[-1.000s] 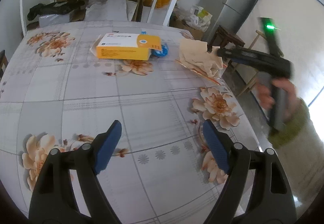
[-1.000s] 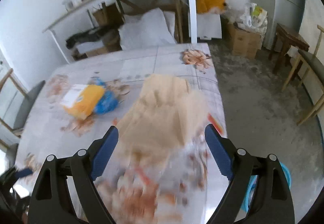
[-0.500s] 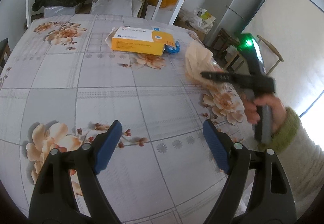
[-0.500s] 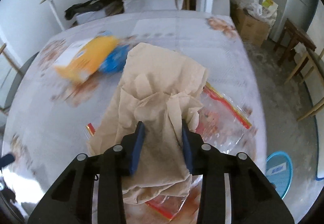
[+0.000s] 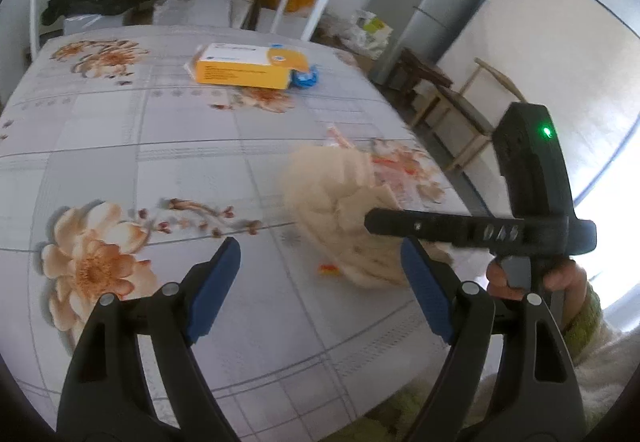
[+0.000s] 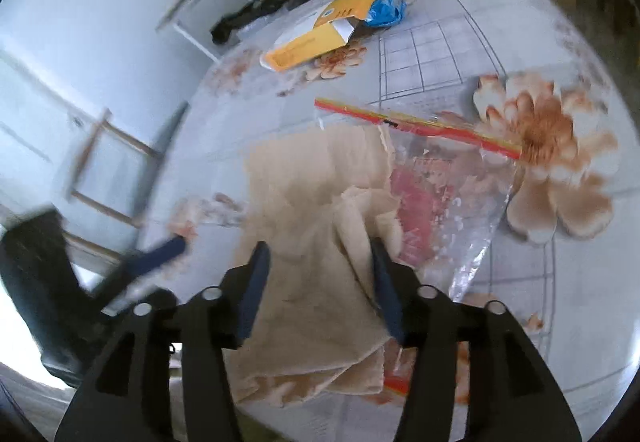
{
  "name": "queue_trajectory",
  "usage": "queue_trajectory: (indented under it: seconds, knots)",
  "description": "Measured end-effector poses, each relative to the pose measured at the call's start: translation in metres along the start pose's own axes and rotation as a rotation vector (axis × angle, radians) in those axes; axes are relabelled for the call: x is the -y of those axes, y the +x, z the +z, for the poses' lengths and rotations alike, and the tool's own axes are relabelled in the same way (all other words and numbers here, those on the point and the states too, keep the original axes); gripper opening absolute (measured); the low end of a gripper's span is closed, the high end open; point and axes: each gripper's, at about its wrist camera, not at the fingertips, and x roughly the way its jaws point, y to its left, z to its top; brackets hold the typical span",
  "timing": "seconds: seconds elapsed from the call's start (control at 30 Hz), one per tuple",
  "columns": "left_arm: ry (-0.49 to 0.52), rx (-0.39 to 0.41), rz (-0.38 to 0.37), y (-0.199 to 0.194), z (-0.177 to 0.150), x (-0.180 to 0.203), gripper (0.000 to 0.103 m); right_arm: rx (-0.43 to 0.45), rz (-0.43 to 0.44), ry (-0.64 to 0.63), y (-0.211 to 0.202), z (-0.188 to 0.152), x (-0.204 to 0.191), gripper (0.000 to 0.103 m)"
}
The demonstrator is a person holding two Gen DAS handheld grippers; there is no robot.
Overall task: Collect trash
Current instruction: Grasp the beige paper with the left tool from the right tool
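- Crumpled beige paper towel (image 6: 316,242) lies on clear zip bag w/ red strip (image 6: 452,202), near edge of floral-print table (image 6: 440,54).
- Right gripper (image 6: 320,274) tilts down; jaws just reopened some, towel between, grip unclear.
- Left gripper (image 5: 320,282) hovers nearby, jaws wide, empty.

Crumpled beige tissue (image 6: 320,218) near table edge, bunched, lying partly over clear zip bag (image 6: 452,198) with red seal strip. Yellow box (image 5: 244,68) farther back, flat, open flap, touching blue wrapper (image 5: 306,76).
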Motion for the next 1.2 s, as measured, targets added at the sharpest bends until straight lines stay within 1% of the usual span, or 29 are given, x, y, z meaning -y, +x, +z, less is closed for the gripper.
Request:
queue_trajectory:
  seconds: [0.07, 0.1, 0.17, 0.2, 0.23, 0.27, 0.33, 0.43, 0.47, 0.5, 0.53, 0.6, 0.63, 0.7, 0.73, 0.8, 0.83, 0.9, 1.0, 1.07, 1.2]
  knots:
    - [0.024, 0.011, -0.031, 0.001, 0.003, 0.006, 0.078, 0.021, 0.079, 0.046, -0.01, -0.001, 0.004, 0.06]
    - [0.036, 0.007, -0.042, 0.004, 0.004, 0.01, 0.078, 0.037, 0.108, 0.073, -0.018, 0.0, 0.007, 0.06]
    - [0.052, -0.006, -0.055, 0.012, 0.006, 0.016, 0.078, 0.062, 0.122, 0.092, -0.025, 0.003, 0.006, 0.061]
    - [0.059, -0.024, -0.07, 0.02, 0.007, 0.019, 0.078, 0.071, 0.121, 0.097, -0.029, 0.005, 0.008, 0.062]
    - [0.06, -0.042, -0.07, 0.027, 0.008, 0.021, 0.078, 0.082, 0.122, 0.108, -0.034, 0.005, 0.01, 0.062]
    - [0.055, -0.067, -0.06, 0.037, 0.008, 0.023, 0.078, 0.088, 0.129, 0.121, -0.036, 0.004, 0.013, 0.062]
    - [0.06, -0.102, -0.064, 0.052, 0.007, 0.027, 0.078, 0.09, 0.148, 0.154, -0.039, 0.001, 0.019, 0.062]
    - [0.098, -0.147, -0.006, 0.07, 0.003, 0.033, 0.078, 0.093, 0.168, 0.194, -0.04, -0.003, 0.028, 0.062]
    - [0.12, -0.136, 0.016, 0.071, 0.002, 0.036, 0.078, 0.095, 0.178, 0.205, -0.04, -0.005, 0.031, 0.062]
    - [0.146, -0.144, 0.053, 0.074, 0.002, 0.04, 0.075, 0.095, 0.184, 0.216, -0.038, -0.006, 0.034, 0.062]
    - [0.158, -0.145, 0.068, 0.074, 0.002, 0.041, 0.073, 0.093, 0.186, 0.224, -0.038, -0.006, 0.037, 0.062]
    - [0.181, -0.142, 0.107, 0.076, 0.001, 0.043, 0.062, 0.086, 0.193, 0.246, -0.034, -0.008, 0.044, 0.062]
    - [0.188, -0.141, 0.119, 0.075, 0.001, 0.043, 0.059, 0.083, 0.194, 0.254, -0.032, -0.009, 0.047, 0.062]
    - [0.198, -0.137, 0.145, 0.075, 0.002, 0.041, 0.046, 0.075, 0.199, 0.261, -0.027, -0.009, 0.051, 0.062]
    - [0.197, -0.135, 0.153, 0.074, 0.002, 0.04, 0.043, 0.073, 0.197, 0.259, -0.025, -0.009, 0.05, 0.062]
    - [0.189, -0.134, 0.159, 0.074, 0.004, 0.036, 0.03, 0.072, 0.196, 0.249, -0.024, -0.01, 0.049, 0.062]
    - [0.18, -0.134, 0.157, 0.073, 0.006, 0.033, 0.027, 0.071, 0.196, 0.247, -0.024, -0.01, 0.05, 0.062]
    - [0.156, -0.132, 0.151, 0.071, 0.007, 0.027, 0.018, 0.07, 0.196, 0.248, -0.025, -0.01, 0.049, 0.062]
    - [0.126, -0.127, 0.14, 0.069, 0.008, 0.02, 0.013, 0.08, 0.186, 0.229, -0.036, -0.01, 0.044, 0.062]
    - [0.106, -0.124, 0.132, 0.068, 0.008, 0.017, 0.011, 0.092, 0.182, 0.212, -0.051, -0.014, 0.041, 0.062]
    - [0.052, -0.119, 0.1, 0.067, 0.008, 0.01, 0.01, 0.116, 0.125, 0.228, -0.076, -0.029, 0.047, 0.062]
